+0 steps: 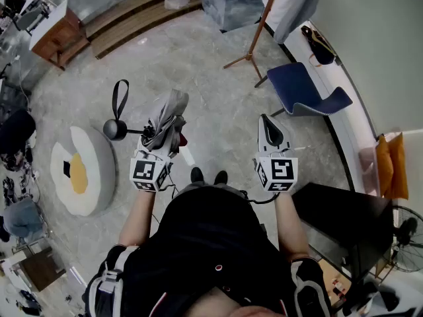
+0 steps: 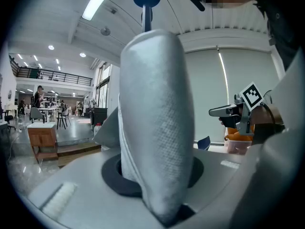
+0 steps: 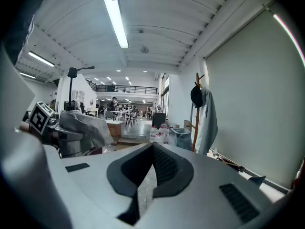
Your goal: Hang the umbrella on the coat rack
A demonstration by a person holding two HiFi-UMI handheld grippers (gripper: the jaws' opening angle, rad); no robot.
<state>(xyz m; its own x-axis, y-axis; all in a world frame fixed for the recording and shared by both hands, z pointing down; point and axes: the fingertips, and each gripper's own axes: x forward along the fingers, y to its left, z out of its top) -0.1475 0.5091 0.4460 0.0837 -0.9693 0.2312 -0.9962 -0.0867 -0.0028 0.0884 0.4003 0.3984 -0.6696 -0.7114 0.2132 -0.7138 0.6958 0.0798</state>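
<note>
The left gripper (image 1: pixel 157 144) clamps the folded umbrella (image 1: pixel 169 117). The coat rack (image 1: pixel 259 28) stands ahead and rightward, nearer the closed, empty right gripper (image 1: pixel 271 134).

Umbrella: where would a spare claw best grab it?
Probably the thin black stem of the umbrella, beside its round handle, from above: it sticks out sideways, clear of the fabric the left claw clamps, leaving the strap loop free.
</note>
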